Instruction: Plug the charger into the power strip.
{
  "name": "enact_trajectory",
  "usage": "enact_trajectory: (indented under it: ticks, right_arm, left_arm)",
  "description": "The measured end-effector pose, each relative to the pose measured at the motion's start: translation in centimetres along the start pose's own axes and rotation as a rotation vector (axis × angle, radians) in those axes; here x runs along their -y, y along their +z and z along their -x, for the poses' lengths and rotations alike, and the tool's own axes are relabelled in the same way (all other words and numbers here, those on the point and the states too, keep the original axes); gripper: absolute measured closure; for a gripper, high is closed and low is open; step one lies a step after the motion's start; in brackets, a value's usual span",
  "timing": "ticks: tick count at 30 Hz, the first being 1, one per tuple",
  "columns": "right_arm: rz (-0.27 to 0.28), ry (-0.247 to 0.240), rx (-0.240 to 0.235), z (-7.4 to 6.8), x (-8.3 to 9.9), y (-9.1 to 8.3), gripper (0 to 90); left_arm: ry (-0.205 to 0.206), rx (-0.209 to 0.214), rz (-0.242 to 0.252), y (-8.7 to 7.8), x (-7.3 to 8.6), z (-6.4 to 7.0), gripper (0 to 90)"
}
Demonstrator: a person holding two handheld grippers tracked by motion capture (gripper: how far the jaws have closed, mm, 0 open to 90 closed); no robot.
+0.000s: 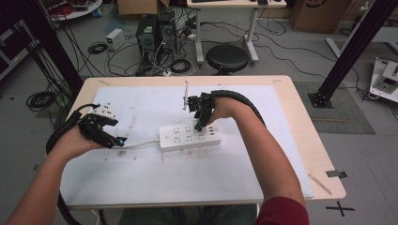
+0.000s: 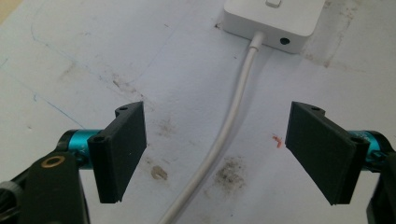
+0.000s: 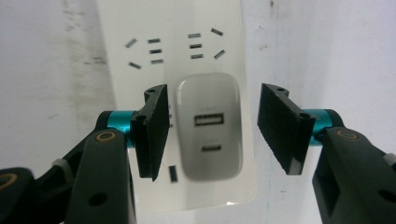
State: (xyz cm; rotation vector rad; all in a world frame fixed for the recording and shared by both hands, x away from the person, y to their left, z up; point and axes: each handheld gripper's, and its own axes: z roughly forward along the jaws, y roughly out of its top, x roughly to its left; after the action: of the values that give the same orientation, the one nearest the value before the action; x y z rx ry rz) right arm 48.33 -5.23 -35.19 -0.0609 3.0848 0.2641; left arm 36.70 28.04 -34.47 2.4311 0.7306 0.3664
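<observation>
We see a white, rounded plastic charger block [image 3: 209,126] plugged into a long white plastic power strip [image 1: 189,136] that lies near the middle of the bench, on a scuffed, stained white sheet [image 1: 155,173] covering most of the pale wooden tabletop [image 1: 307,140]. The charger sits toward the strip's right end and shows two ports on its face, a wider one above a narrow oval one; we can read no brand or lettering on it or on the strip. The strip's other sockets are bare slots.

The right gripper [image 3: 212,130] hangs directly over the charger with its black jaws spread, one on each side of the block; the left jaw stands just beside the charger's edge, the right jaw a little off it, and we see no grip on it.

The strip's round white cable [image 2: 224,135] leaves its left end and runs toward the bench's left edge. The left gripper [image 2: 215,149] is released, jaws wide apart, straddling that cable above the sheet without touching it.

Beyond the far edge of the bench we see a grey floor with a black round stool [image 1: 227,57], black computer towers [image 1: 155,30], tangled cables, a second light table and black frame posts at both sides. A black tape cross [image 1: 340,207] marks the floor by the near right corner.
</observation>
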Motion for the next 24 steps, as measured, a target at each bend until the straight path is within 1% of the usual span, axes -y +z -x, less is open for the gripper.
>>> enact_trajectory:
  ticks: [1,3,5,6,7,8,9,10,12,13,14,15,16,17,19,20,21,22,23,24]
  right_arm:
    - [0.013,0.013,0.005,-0.1,0.2,-0.3,41.6]
    - [0.057,0.036,0.009,-0.4,0.7,-1.0,40.1]
    - [0.090,0.060,0.021,-0.8,1.0,-1.5,35.9]
    - [0.109,0.075,0.027,-1.0,1.2,-1.8,32.3]
    - [0.125,0.085,0.040,-1.1,1.4,-2.1,29.8]
    - [0.137,0.100,0.050,-1.4,1.6,-2.4,29.7]
    - [0.153,0.110,0.063,-1.7,1.8,-2.7,28.5]
    - [0.175,0.110,0.068,-2.0,2.0,-3.0,26.9]
    - [0.199,0.131,0.069,-2.5,2.5,-3.5,26.1]
    - [0.205,0.133,0.072,-2.8,2.8,-3.7,26.0]
    - [0.205,0.133,0.072,-2.8,2.8,-3.7,26.0]
    - [0.212,0.140,0.069,-3.1,3.0,-3.9,25.5]
    - [0.235,0.159,0.072,-3.6,3.6,-4.4,25.2]
    - [0.245,0.163,0.072,-3.9,3.9,-4.7,25.1]
    - [0.264,0.175,0.085,-4.4,4.3,-5.1,21.5]
    - [0.273,0.183,0.092,-4.7,4.5,-5.4,21.6]
    - [0.284,0.180,0.094,-5.0,4.7,-5.6,21.6]
    - [0.301,0.185,0.097,-5.3,5.0,-5.9,21.5]
    - [0.331,0.198,0.104,-5.8,5.5,-6.4,21.5]
    - [0.331,0.198,0.104,-5.8,5.5,-6.4,21.5]
  left_arm:
    - [0.002,-0.001,-0.004,-0.1,-0.1,0.0,20.6]
    - [0.010,-0.001,-0.007,-0.2,-0.3,0.0,20.6]
    - [0.015,-0.005,-0.011,-0.2,-0.6,0.1,20.6]
    - [0.021,-0.007,-0.010,-0.2,-0.7,0.1,20.6]
    - [0.022,-0.005,-0.009,-0.3,-0.8,0.2,20.6]
    - [0.020,-0.004,-0.003,-0.2,-0.9,0.3,20.6]
    - [0.029,-0.004,-0.006,-0.3,-1.1,0.3,20.6]
    - [0.033,-0.003,-0.008,-0.3,-1.2,0.4,20.6]
    - [0.043,-0.005,-0.008,-0.4,-1.5,0.5,20.6]
    - [0.040,-0.002,-0.005,-0.4,-1.6,0.6,20.6]
    - [0.040,-0.002,-0.005,-0.4,-1.6,0.6,20.6]
    - [0.061,-0.005,-0.003,-0.5,-1.9,0.8,20.6]
    - [0.066,-0.004,-0.001,-0.6,-2.1,0.8,20.6]
    - [0.072,-0.005,0.001,-0.6,-2.2,0.9,20.6]
    - [0.080,-0.005,0.011,-0.7,-2.6,0.9,20.6]
    - [0.087,-0.005,0.016,-0.8,-2.8,1.0,20.6]
    - [0.095,-0.007,0.019,-0.9,-2.9,1.0,20.6]
    - [0.100,-0.004,0.024,-1.0,-3.2,1.1,20.6]
    - [0.104,-0.001,0.030,-1.0,-3.3,1.1,20.6]
    - [0.114,-0.003,0.033,-1.0,-3.5,1.2,20.6]
